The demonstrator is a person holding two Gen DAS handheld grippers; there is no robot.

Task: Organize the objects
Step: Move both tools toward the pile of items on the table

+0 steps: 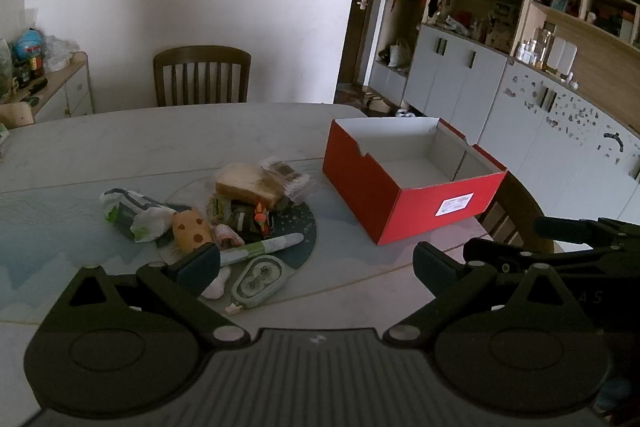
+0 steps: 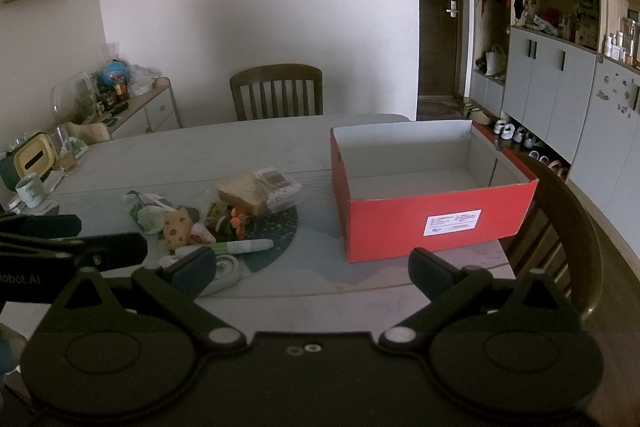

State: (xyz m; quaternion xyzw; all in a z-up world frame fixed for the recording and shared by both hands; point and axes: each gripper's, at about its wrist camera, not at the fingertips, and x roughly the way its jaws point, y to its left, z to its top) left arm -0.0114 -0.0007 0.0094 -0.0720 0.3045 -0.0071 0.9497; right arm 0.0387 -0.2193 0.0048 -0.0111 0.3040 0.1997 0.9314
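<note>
Red cardboard marks your target: the open box point(image 1: 404, 195) sits toward the table's right edge, its white inside empty and a white label on the side wall facing you. In the right wrist view the same box point(image 2: 436, 223) stands straight ahead of that gripper, near the table's near right corner.

To the box's left, around the middle of the table point(image 1: 160, 143), you have the pile of loose things lying partly on a dark round mat point(image 1: 304, 227). A wrapped slice of bread point(image 1: 248, 183) lies on top at the back, touching a clear plastic packet point(image 1: 288, 175). In front of it are small dark and orange toys, too jumbled to tell apart. A white and green crumpled bag point(image 1: 136, 215) lies at the pile's left end, with a tan spotted soft toy point(image 1: 192, 231) just beside it. A green and white marker point(image 1: 264, 247) lies across the mat's near rim, and a correction tape dispenser point(image 1: 256, 279) sits just in front of it, closest to you.

Your left gripper point(image 1: 316, 263) hangs above the table's near edge with its jaws spread wide and nothing between them. Your right gripper point(image 2: 312, 267) is likewise wide and empty.

A wooden chair point(image 1: 202, 75) stands at the far edge, and another chair point(image 2: 560, 227) at the right edge beside the box.
</note>
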